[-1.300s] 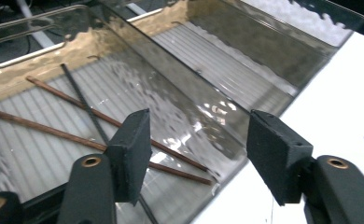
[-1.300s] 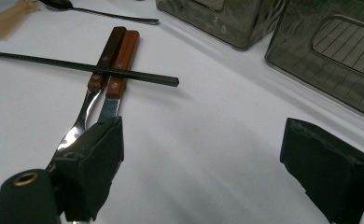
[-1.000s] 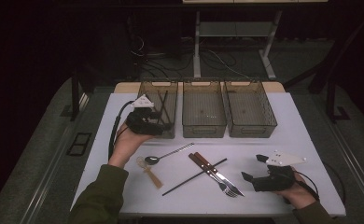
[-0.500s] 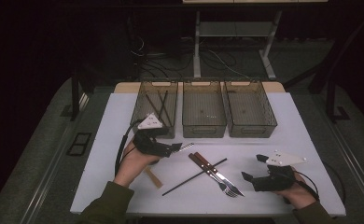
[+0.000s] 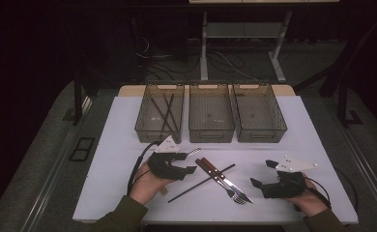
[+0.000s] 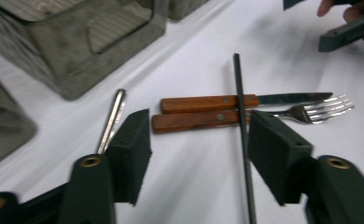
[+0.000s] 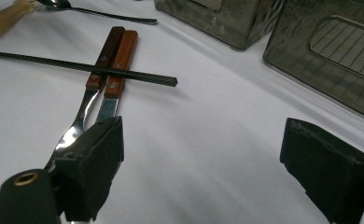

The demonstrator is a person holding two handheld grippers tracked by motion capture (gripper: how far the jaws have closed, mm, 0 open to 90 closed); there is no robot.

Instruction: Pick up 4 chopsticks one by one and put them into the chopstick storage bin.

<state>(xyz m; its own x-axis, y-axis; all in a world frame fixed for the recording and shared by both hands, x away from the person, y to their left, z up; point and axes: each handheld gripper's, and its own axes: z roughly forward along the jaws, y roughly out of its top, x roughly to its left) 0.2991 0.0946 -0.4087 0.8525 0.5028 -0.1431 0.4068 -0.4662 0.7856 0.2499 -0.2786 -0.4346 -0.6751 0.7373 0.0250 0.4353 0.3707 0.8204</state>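
On the white surface (image 5: 104,145) three clear mesh-bottomed plastic bins are standing in a row. The left bin (image 5: 160,116) is already holding a few thin black chopsticks (image 5: 165,108), while the middle bin (image 5: 210,116) and the right bin (image 5: 258,116) are looking bare, so the sorting seems barely begun.

The left hand-held gripper (image 5: 192,163) is hovering low over the cutlery, its jaws having just been closing yet standing apart, clamped on nothing. A silver spoon handle (image 6: 111,120) is lying just beside one of its pads, and one long black chopstick (image 5: 202,182) is lying slantwise across the wooden-handled knife (image 5: 220,176) and the wooden-handled fork (image 5: 227,186), which are lying side by side, touching. In my judgement that chopstick is the next piece to go.

The right hand-held gripper (image 5: 263,174) is resting near the fork tines, jaws apart and empty.
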